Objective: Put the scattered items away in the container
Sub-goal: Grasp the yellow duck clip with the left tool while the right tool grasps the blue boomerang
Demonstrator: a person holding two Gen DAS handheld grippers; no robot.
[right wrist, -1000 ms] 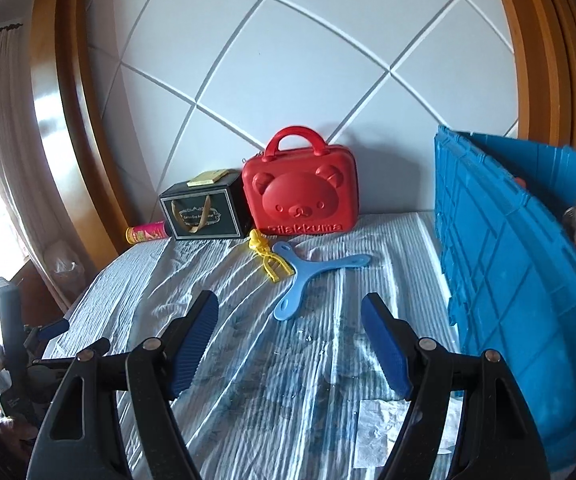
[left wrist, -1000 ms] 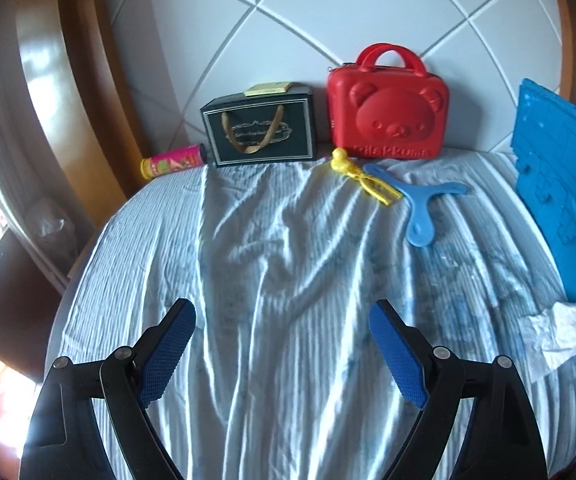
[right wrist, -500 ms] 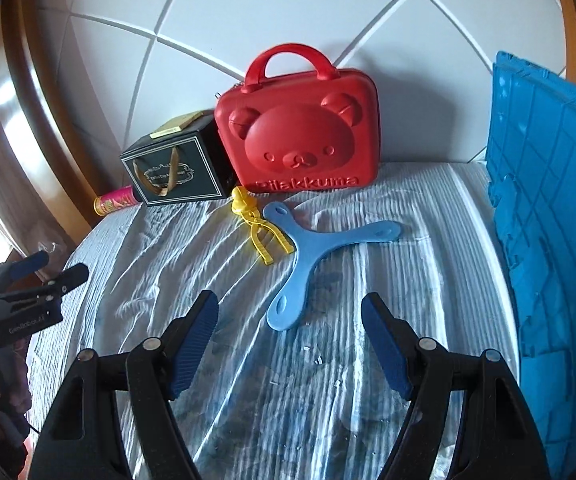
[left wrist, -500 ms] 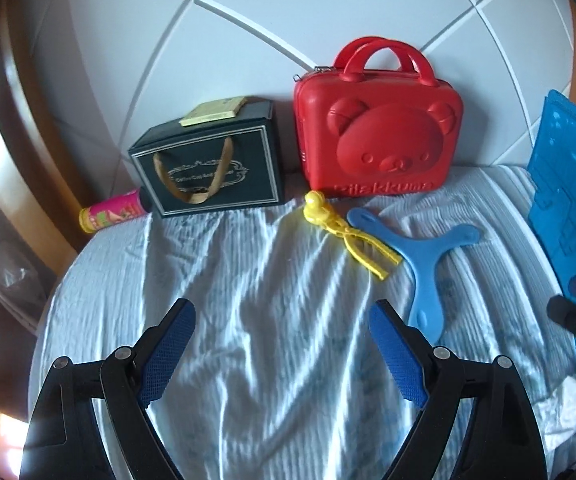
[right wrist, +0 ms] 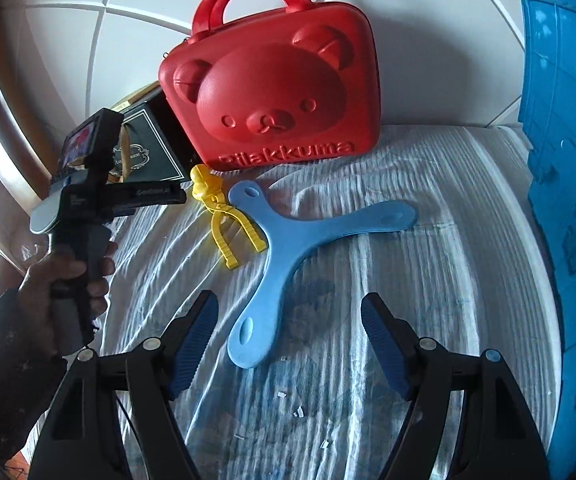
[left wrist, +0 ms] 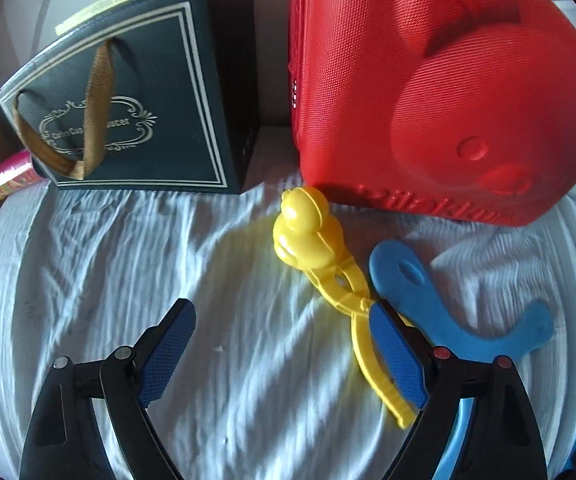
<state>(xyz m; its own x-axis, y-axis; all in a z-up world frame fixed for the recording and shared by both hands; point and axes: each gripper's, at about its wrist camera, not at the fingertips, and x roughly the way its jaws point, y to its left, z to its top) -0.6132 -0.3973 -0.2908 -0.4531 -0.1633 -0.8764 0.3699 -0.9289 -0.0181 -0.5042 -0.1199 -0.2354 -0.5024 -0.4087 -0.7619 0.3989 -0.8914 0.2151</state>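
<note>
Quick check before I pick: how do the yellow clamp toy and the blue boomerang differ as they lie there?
The yellow clamp toy is a scissor-like tool with a bulky moulded head and two thin handles; the blue boomerang is one flat three-armed piece. The clamp toy looks smaller and sits nearer the red bear case; the boomerang spreads wider, reaching toward the right gripper. Both lie on the white sheet, side by side.
</note>
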